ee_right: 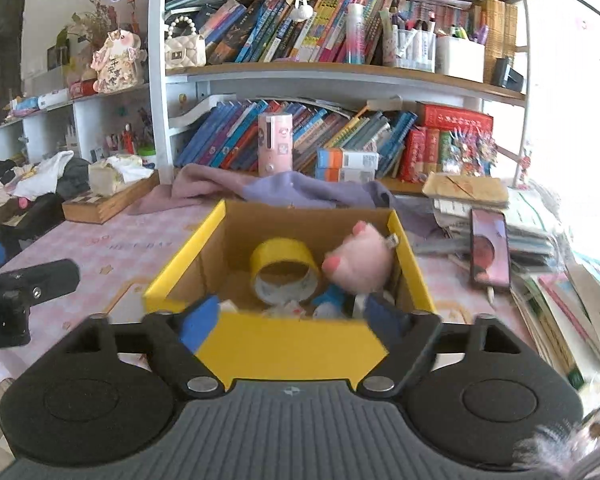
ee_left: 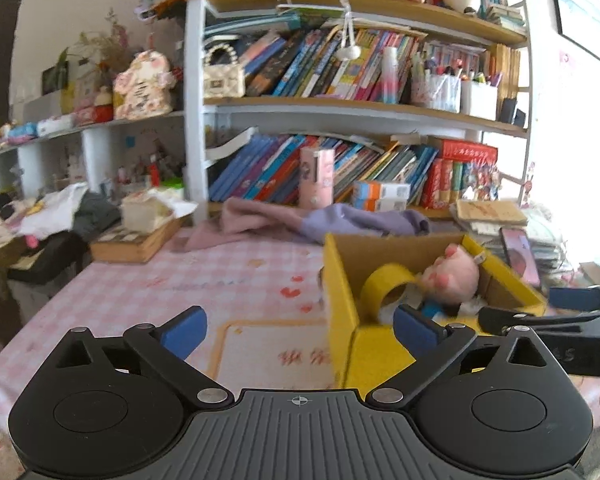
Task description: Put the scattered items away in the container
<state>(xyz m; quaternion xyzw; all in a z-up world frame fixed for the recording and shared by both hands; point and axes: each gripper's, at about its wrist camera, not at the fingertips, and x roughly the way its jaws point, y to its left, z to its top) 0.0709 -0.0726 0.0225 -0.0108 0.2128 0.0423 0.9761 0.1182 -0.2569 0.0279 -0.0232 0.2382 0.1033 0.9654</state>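
Note:
A yellow cardboard box [ee_right: 292, 346] stands open on the pink checked tablecloth [ee_left: 204, 280]. Inside it lie a yellow tape roll [ee_right: 284, 266], a pink plush pig [ee_right: 360, 264] and some small blue and white items. My right gripper [ee_right: 292, 318] is open, its blue pads just above the box's near wall, nothing between them. My left gripper [ee_left: 300, 326] is open and empty, over the cloth at the left side of the box [ee_left: 342, 300]. The tape roll [ee_left: 384, 288] and pig [ee_left: 454, 276] show there too. Black fingers [ee_left: 540, 318] of the right gripper reach in from the right.
A purple cloth [ee_right: 300, 190] lies behind the box, below shelves full of books. A phone [ee_right: 490, 250] rests on stacked books and papers at the right. A wooden box [ee_right: 108, 198] with tissues sits at the left, beside piled clothes.

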